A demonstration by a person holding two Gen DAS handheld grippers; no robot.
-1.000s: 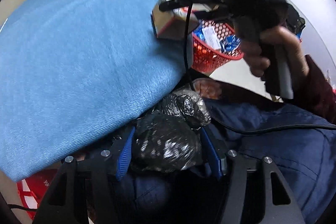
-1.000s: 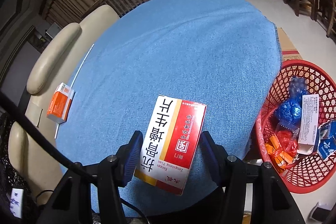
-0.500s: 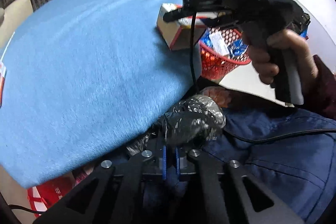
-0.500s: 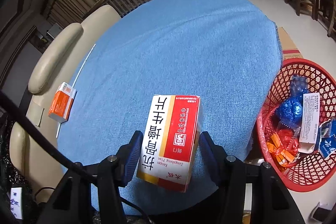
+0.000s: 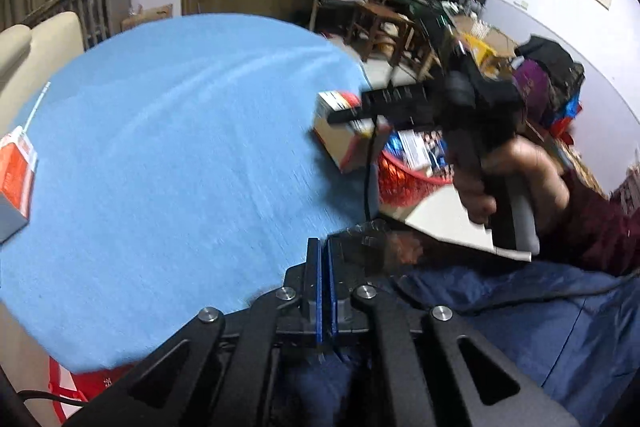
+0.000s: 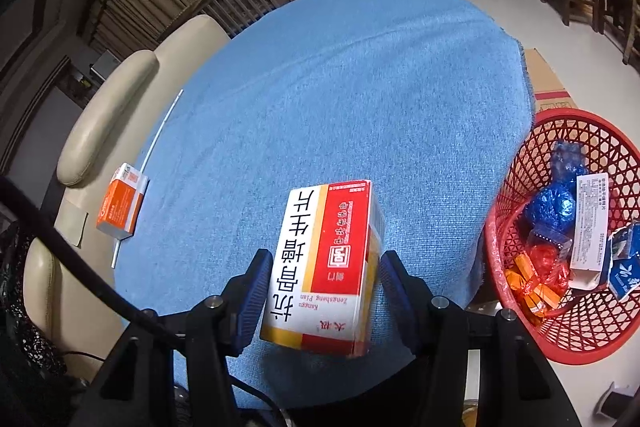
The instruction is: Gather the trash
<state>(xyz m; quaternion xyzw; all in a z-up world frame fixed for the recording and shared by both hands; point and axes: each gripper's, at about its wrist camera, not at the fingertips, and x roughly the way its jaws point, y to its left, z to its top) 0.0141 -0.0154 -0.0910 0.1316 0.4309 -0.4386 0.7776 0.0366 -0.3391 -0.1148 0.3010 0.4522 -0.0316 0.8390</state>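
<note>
The left gripper (image 5: 323,259) has its blue pads pressed flat together with nothing visible between them, poised over the near rim of the round table covered in blue knitted cloth (image 6: 340,99); a crumpled black plastic bag (image 5: 362,235) shows blurred just past the pads, below that rim. The right gripper (image 6: 322,271) is clamped on a red, white and yellow cardboard medicine box (image 6: 326,263), held above the table's near edge. Across the table from that box, an orange and white carton (image 6: 120,205) lies at the far-left rim, touching a thin white stick (image 6: 152,155). Off the table's right side stands a red plastic mesh basket (image 6: 516,179) holding blue foil wrappers, orange packets and white cartons.
</note>
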